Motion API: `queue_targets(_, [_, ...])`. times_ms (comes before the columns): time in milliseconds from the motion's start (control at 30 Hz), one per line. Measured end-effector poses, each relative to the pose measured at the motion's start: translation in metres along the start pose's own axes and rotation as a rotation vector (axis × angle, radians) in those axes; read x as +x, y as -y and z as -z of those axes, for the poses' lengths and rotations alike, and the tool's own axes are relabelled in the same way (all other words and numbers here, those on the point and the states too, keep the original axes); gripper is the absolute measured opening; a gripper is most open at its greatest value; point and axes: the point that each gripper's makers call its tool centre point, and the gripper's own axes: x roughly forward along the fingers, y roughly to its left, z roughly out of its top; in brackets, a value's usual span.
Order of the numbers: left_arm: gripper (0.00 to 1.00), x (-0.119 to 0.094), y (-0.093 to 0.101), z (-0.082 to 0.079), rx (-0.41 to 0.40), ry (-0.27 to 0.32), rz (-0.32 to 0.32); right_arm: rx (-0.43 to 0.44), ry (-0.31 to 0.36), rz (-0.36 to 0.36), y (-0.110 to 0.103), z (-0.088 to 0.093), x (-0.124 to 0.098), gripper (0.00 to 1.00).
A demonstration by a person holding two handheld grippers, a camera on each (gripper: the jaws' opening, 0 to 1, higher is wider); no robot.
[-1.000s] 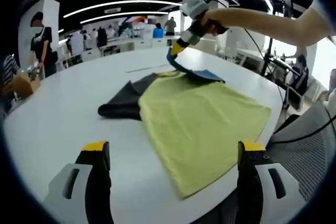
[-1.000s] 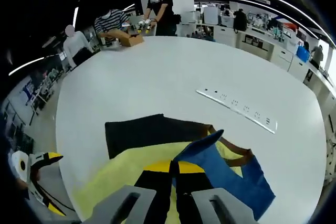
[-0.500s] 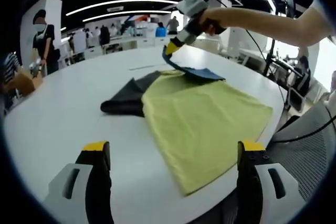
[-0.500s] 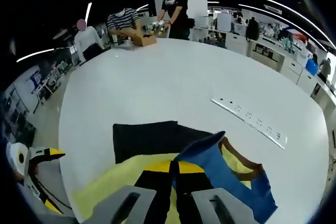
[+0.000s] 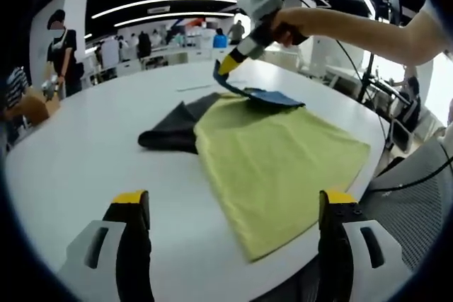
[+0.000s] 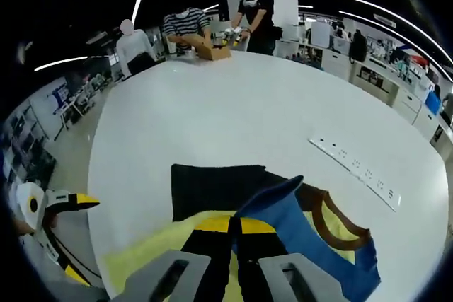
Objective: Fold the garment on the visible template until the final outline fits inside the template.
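Note:
A yellow-green garment lies flat on the round white table, with a black sleeve sticking out at its far left and a blue sleeve at the far side. My right gripper, held by a person's hand, is shut on the blue sleeve and lifts it off the table. In the right gripper view the blue sleeve rises from between the shut jaws of the right gripper, above the black sleeve and the brown collar. My left gripper stands open near the table's front edge, holding nothing.
A white power strip lies on the table beyond the garment. People stand at the far table edge by a cardboard box. The left gripper shows at the lower left of the right gripper view. A mesh chair stands right.
The right gripper has carried the blue sleeve a little higher and to the left over the garment. The left gripper has stayed open in place.

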Motion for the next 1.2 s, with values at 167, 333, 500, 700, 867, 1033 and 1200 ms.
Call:
queue_targets(167, [0.96, 0.000, 0.000, 0.000, 0.002, -0.001, 0.003, -0.006, -0.003, -0.010, -0.009, 0.004, 0.007, 0.00])
queue_targets(333, [0.96, 0.000, 0.000, 0.000, -0.002, 0.002, 0.004, -0.033, -0.026, 0.019, -0.008, 0.014, 0.016, 0.00])
queue_targets(500, [0.96, -0.001, -0.001, 0.004, -0.003, -0.008, 0.003, -0.016, -0.037, 0.026, -0.010, 0.025, 0.026, 0.00])
queue_targets(700, [0.96, -0.002, -0.001, 0.003, -0.009, -0.002, -0.001, 0.026, -0.033, 0.032, -0.011, 0.032, 0.038, 0.00])
queue_targets(867, [0.95, -0.001, -0.001, 0.004, -0.010, -0.006, 0.000, 0.113, -0.016, 0.012, -0.015, 0.035, 0.050, 0.00])
queue_targets(1033, [0.96, -0.002, -0.002, 0.002, -0.013, 0.001, -0.004, 0.146, -0.024, 0.002, -0.018, 0.042, 0.057, 0.00])
queue_targets(1200, [0.96, -0.002, -0.001, 0.000, -0.011, 0.003, -0.004, 0.200, 0.004, -0.038, -0.024, 0.041, 0.060, 0.00])
